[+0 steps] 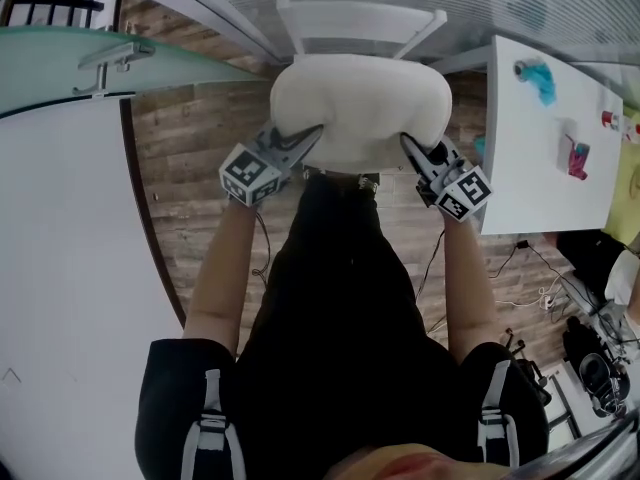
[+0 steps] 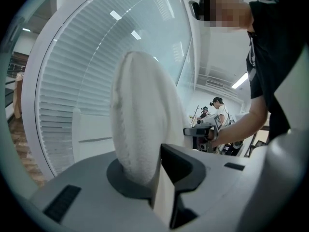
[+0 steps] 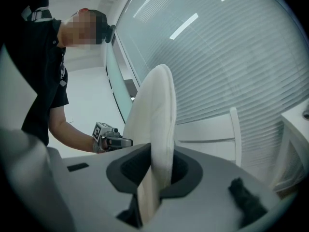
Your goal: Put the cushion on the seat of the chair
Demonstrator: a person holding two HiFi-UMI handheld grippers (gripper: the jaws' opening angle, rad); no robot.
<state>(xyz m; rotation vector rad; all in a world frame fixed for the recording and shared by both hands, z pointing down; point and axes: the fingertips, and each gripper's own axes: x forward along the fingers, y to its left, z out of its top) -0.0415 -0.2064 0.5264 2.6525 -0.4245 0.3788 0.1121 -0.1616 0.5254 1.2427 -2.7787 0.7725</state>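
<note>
The left tool and right tool each clamp a near corner of the white cushion. It spans between them, over the white chair.

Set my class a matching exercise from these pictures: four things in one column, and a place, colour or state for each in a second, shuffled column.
Things:
1. cushion
2. chair
3. table
4. floor

Descriptions:
A. brown wood planks
B. white, bearing a teal item
C. cream, clamped at either side by the left gripper and the right gripper
D. white frame, beyond the cushion

Pairs: 1-C, 2-D, 3-B, 4-A
</note>
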